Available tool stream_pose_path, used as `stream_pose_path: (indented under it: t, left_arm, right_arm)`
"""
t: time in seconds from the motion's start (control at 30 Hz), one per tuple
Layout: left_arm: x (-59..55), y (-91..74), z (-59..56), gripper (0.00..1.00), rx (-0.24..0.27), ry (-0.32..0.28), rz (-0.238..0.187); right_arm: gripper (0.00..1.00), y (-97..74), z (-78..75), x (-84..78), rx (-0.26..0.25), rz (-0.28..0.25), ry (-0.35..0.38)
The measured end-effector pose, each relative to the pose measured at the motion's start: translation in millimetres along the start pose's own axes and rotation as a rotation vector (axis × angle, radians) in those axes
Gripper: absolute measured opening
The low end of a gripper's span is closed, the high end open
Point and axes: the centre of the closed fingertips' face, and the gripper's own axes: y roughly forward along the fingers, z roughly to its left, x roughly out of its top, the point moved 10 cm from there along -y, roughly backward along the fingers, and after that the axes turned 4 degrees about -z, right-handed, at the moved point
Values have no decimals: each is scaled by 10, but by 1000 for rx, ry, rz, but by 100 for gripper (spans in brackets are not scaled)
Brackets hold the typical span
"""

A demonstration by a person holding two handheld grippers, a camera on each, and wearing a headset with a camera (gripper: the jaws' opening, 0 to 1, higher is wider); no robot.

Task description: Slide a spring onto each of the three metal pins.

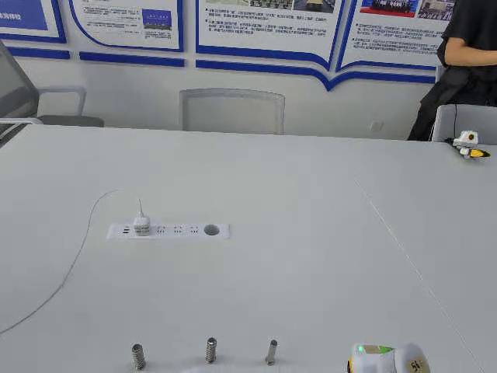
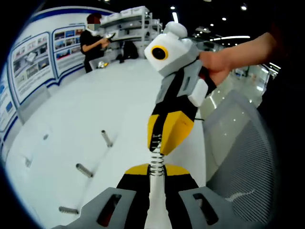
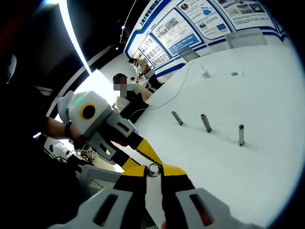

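Three metal pins stand near the table's front edge. The left pin [image 1: 138, 356] and middle pin [image 1: 210, 350] each carry a spring; the right pin [image 1: 271, 352] is bare. In the left gripper view my left gripper [image 2: 156, 168] is shut on the lower end of a loose spring [image 2: 156, 155]. My right gripper [image 2: 162, 143] comes down from above and is shut on its upper end. In the right gripper view the spring [image 3: 153, 169] shows end-on as a ring between my right gripper's [image 3: 153, 171] yellow tips, and the bare pin [image 3: 241, 134] stands right of the two sprung ones. A gripper [image 1: 384, 359] pokes in at the bottom.
A white power strip [image 1: 168, 231] with a plugged charger [image 1: 141, 225] and a thin cable lies mid-table. A grey chair [image 1: 231, 110] stands behind the far edge. A person [image 1: 466, 54] stands far right near a small yellow-white object [image 1: 468, 144]. A mesh chair [image 2: 243, 157] is close by.
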Motion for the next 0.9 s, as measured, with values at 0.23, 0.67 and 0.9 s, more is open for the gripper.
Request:
stream_pose_path:
  t: [0.23,0.67,0.9]
  left_arm:
    - [35,0,21,10,4,8,-10]
    - [90,-16,35,9,-11,19,-36]
    - [139,-14,15,9,-22,6,-70]
  right_arm:
    - [13,6,55,112,-12,31,-64]
    - [21,21,44,306,17,231,-306]
    - [22,-25,86,461,66,338,-452]
